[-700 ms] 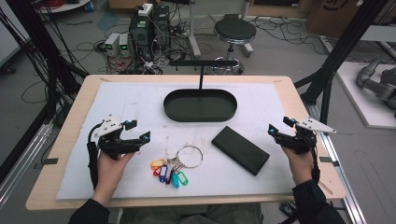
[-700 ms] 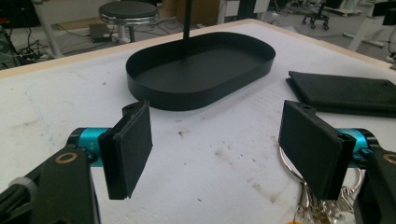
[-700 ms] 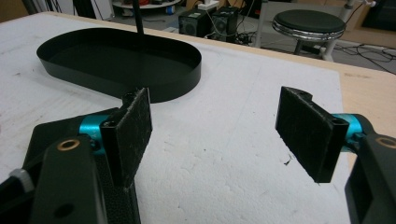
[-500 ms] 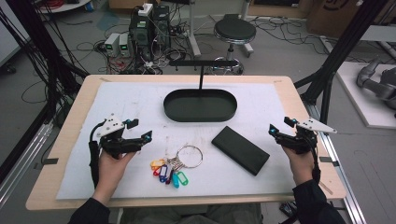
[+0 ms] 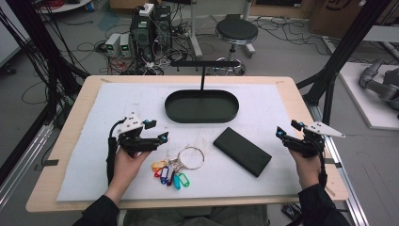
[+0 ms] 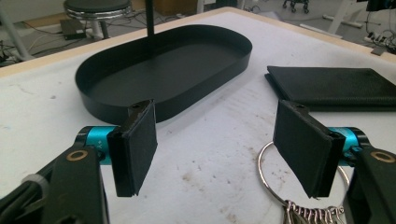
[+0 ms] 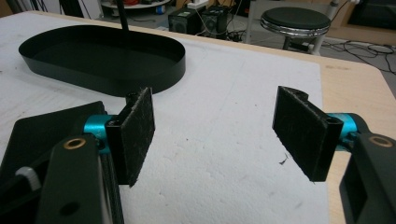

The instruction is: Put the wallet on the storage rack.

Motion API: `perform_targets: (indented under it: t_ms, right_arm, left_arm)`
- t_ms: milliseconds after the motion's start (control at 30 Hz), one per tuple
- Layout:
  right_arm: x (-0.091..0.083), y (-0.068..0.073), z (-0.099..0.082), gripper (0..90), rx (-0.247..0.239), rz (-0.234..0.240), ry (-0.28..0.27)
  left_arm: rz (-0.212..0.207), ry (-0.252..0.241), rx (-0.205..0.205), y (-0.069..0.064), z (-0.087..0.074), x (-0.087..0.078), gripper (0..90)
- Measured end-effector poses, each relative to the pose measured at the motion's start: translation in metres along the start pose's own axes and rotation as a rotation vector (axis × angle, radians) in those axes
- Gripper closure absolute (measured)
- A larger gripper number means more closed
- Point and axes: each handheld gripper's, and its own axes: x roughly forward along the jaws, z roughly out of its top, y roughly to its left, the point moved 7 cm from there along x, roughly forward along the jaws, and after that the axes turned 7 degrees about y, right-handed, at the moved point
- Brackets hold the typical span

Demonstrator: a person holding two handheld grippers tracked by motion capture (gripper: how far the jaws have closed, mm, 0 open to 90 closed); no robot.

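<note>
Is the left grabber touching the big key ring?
Apart. In the left gripper view, the left gripper stands open above the mat, and the key ring lies flat below its pad, not pinched.

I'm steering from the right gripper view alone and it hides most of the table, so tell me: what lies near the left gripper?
Observer: A bunch of keys on a metal ring with coloured tags lies just beside the left gripper, on the white mat.
Operator: Is it holding them?
Observer: No. In the left gripper view its jaws stand open, with bare mat between them and the ring by one pad.
Operator: What is the dark slab at my lower left?
Observer: A flat black wallet, lying closed between the keys and the right gripper, in front of the black oval tray.
Operator: Anything in the tray?
Observer: Nothing; from the high view its floor is bare.
</note>
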Motion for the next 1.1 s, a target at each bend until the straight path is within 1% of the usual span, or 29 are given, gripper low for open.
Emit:
perform_targets:
  t_ms: [67,133,267,300,333,367,467,500,567,633,667,733,767,800,833,867,900,967,1000,1033,1067,1100]
  right_arm:
    - [-0.001,-0.001,-0.001,30.1,0.001,-0.002,0.0]
    - [-0.003,-0.001,-0.001,30.1,0.005,-0.004,-0.001]
    - [-0.003,-0.003,-0.002,30.1,0.006,-0.008,0.002]
    - [-0.003,-0.003,-0.002,30.1,0.006,-0.008,0.002]
    - [-0.003,-0.003,-0.002,30.1,0.007,-0.009,0.003]
    - [-0.003,-0.003,-0.002,30.1,0.007,-0.009,0.003]
    - [-0.002,-0.003,-0.002,30.1,0.004,-0.004,0.004]
    - [-0.002,-0.002,-0.002,30.1,0.003,-0.003,0.004]
    - [-0.001,-0.001,-0.003,30.1,0.0,0.005,0.007]
    - [-0.001,0.0,-0.003,30.1,0.005,0.012,0.012]
    - [-0.001,0.003,-0.004,30.1,-0.005,0.029,0.018]
    - [-0.002,0.007,-0.005,30.1,-0.02,0.041,0.021]
    - [-0.002,0.007,-0.005,30.1,-0.02,0.041,0.021]
    - [-0.004,0.012,-0.006,30.1,-0.038,0.056,0.023]
    - [-0.004,0.012,-0.006,30.1,-0.038,0.056,0.023]
    - [-0.006,0.015,-0.006,30.1,-0.045,0.064,0.023]
    - [-0.008,0.02,-0.008,30.1,-0.064,0.08,0.024]
    - [-0.009,0.025,-0.009,30.1,-0.081,0.1,0.03]
    - [-0.009,0.025,-0.009,30.1,-0.081,0.1,0.03]
    - [-0.01,0.028,-0.01,30.1,-0.089,0.115,0.033]
    - [-0.012,0.032,-0.012,30.1,-0.105,0.145,0.036]
    - [-0.013,0.035,-0.013,30.1,-0.12,0.159,0.037]
  left_arm:
    - [-0.008,0.013,0.0,-0.004,0.0,0.007,31.9]
    - [-0.01,0.019,0.003,-0.006,0.0,0.009,33.2]
    - [-0.039,0.062,0.018,-0.012,-0.003,0.019,36.8]
    - [-0.039,0.062,0.018,-0.012,-0.003,0.019,38.1]
    - [-0.053,0.079,0.022,-0.015,-0.004,0.023,38.7]
    - [-0.053,0.079,0.022,-0.015,-0.004,0.023,38.7]
    - [-0.061,0.105,0.031,-0.02,-0.007,0.028,38.7]
    - [-0.062,0.108,0.03,-0.021,-0.007,0.029,38.7]
    - [-0.066,0.118,0.039,-0.024,-0.009,0.032,38.8]
    - [-0.065,0.121,0.042,-0.025,-0.009,0.033,38.9]
    - [-0.069,0.128,0.039,-0.026,-0.01,0.035,38.9]
    - [-0.067,0.137,0.05,-0.026,-0.011,0.036,39.0]
    - [-0.067,0.137,0.05,-0.026,-0.011,0.036,39.4]
    - [-0.067,0.131,0.047,-0.026,-0.011,0.036,39.7]
    - [-0.065,0.127,0.044,-0.027,-0.01,0.037,39.7]
    - [-0.064,0.126,0.046,-0.027,-0.01,0.037,40.3]
    - [-0.059,0.124,0.052,-0.026,-0.009,0.037,40.9]
    - [-0.051,0.116,0.049,-0.026,-0.008,0.037,40.9]
    - [-0.051,0.116,0.049,-0.026,-0.008,0.037,41.1]
    - [-0.046,0.113,0.047,-0.026,-0.008,0.037,41.1]
    - [-0.041,0.114,0.049,-0.025,-0.008,0.036,41.1]
    - [-0.04,0.108,0.044,-0.024,-0.007,0.036,41.1]
